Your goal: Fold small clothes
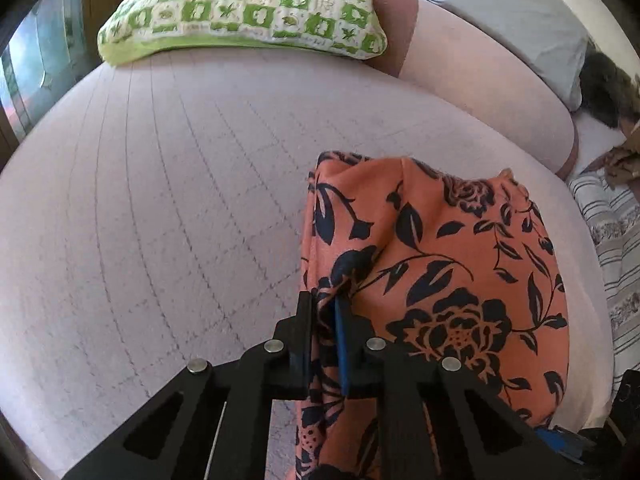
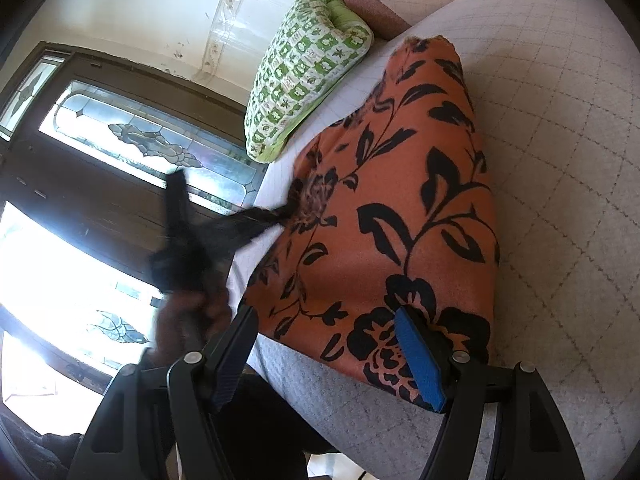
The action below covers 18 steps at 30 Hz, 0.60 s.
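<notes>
Fingers of our left gripper (image 1: 326,332) pinch the orange black-flowered cloth garment (image 1: 432,264) lying on the pale pink quilted mattress (image 1: 160,208), while our right gripper (image 2: 332,356) stands open over its near edge.

Orange garment (image 1: 440,248) with black flowers; green-and-white checked pillow (image 1: 248,4).

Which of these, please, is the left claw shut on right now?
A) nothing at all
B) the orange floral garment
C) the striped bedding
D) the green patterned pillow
B: in the left wrist view the left claw pinches a fold of the orange floral garment between its pads.
</notes>
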Each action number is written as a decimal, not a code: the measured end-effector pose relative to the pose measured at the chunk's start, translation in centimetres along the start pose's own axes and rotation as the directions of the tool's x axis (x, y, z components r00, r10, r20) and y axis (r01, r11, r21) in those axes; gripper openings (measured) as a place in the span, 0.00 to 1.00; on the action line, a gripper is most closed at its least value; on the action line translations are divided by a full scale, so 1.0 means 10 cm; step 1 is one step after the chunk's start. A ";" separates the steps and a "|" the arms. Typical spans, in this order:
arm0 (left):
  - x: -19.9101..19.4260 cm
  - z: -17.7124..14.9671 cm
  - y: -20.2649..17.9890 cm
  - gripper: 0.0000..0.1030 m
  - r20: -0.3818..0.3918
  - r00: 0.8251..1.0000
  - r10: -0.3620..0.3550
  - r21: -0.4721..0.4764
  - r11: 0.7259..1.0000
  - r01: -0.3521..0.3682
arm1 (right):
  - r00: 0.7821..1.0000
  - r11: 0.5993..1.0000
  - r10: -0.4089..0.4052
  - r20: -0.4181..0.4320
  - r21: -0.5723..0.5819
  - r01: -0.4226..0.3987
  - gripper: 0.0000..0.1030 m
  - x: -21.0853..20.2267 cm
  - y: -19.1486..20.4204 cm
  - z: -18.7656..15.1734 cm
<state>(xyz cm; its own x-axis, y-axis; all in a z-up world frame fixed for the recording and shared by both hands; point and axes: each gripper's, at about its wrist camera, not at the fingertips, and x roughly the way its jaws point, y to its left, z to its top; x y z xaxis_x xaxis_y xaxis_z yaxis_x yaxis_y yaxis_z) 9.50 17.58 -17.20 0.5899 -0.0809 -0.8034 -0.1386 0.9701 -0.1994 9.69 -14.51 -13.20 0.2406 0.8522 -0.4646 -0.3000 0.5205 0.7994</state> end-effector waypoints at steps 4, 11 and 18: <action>-0.05 0.03 0.02 0.11 -0.016 1.000 -0.006 0.017 1.000 0.007 | 1.000 1.000 -0.010 0.011 0.021 0.010 0.74 -0.10 0.03 0.03; 0.06 0.14 0.07 0.27 -0.033 0.999 -0.032 -0.018 0.999 0.032 | 0.994 0.999 0.054 0.090 -0.005 -0.054 0.87 -0.27 0.25 0.34; -0.32 0.30 0.03 0.35 0.085 0.993 -0.087 -0.020 0.996 0.089 | 1.000 0.992 0.018 0.017 0.124 -0.020 0.87 0.02 -0.14 0.31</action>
<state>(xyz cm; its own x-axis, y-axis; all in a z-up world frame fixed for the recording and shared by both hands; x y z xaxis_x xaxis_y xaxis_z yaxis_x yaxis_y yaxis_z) 9.94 18.76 -13.00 0.6651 -0.1452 -0.7325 -0.1012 0.9544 -0.2810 13.03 -15.20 -13.26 0.2510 0.8603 -0.4438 -0.1880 0.4930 0.8494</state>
